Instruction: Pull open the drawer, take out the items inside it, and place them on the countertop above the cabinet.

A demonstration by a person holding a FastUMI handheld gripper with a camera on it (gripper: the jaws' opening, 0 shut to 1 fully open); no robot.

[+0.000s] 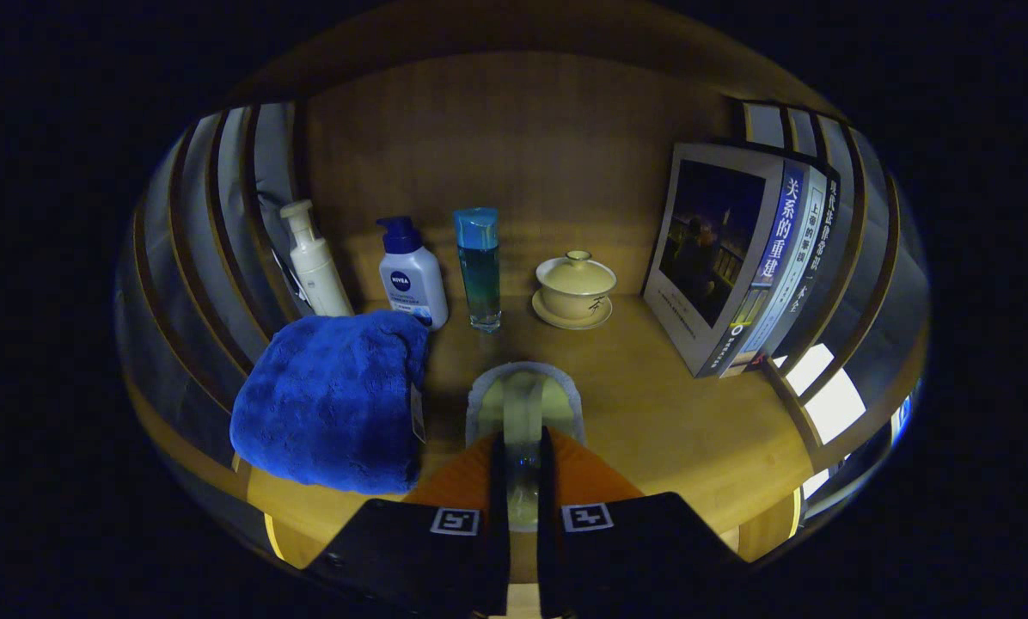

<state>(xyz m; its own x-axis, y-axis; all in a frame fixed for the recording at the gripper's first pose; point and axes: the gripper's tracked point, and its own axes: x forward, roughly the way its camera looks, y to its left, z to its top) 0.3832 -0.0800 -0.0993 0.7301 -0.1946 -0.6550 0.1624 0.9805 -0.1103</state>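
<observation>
Claw point(523, 468) clamped on a pale, clear-handled item point(524, 404), low over the counter point(677, 430) near its front edge, right of the blue towel point(333, 400). Judgement: lower flat, then release clear of the towel.

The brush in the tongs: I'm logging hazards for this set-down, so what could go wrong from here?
1. The tongs pinch only the brush's thin translucent handle, so it may twist or slip on release.
2. The blue towel lies close beside the brush head; a drift toward it could snag it.
3. Pushed further in, the brush could knock the tall blue bottle straight ahead.
</observation>
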